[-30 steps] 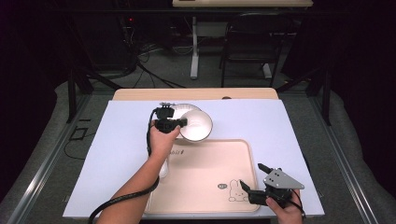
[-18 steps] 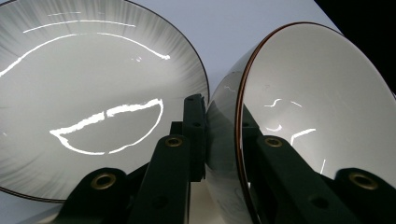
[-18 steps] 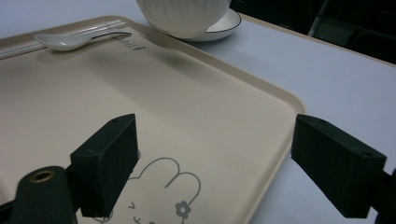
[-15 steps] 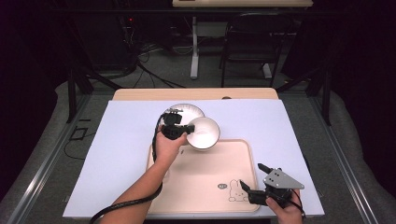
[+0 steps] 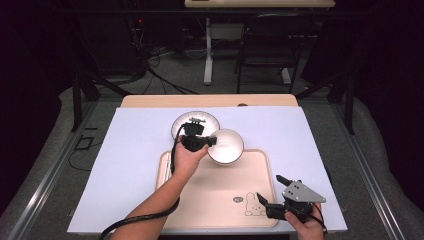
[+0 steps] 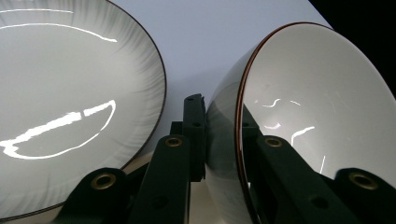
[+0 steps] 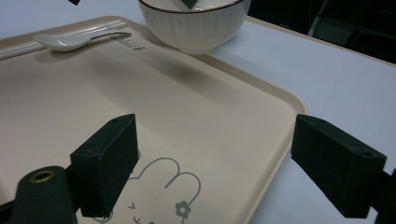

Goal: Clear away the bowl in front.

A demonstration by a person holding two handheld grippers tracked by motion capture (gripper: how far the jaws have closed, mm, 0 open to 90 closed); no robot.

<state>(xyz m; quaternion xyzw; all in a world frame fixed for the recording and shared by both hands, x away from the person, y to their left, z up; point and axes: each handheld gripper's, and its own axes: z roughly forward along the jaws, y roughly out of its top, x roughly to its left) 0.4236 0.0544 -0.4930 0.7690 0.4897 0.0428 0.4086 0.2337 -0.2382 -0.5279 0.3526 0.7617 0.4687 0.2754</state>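
The left tool (image 5: 212, 141) grips the white bowl (image 5: 227, 145) by its rim, one jaw inside and one outside the wall. The bowl hangs over the far edge of the beige tray (image 5: 215, 192), its mouth facing up in the high view. In the left gripper view the brown-edged rim runs along the jaws. Just beside the bowl, a white plate (image 5: 186, 123) lies flat on the worktop (image 5: 130, 165). The right tool (image 5: 270, 202) has its jaws wide apart over the tray's near right corner, holding nothing. A white spoon (image 7: 70, 41) lies on the tray.
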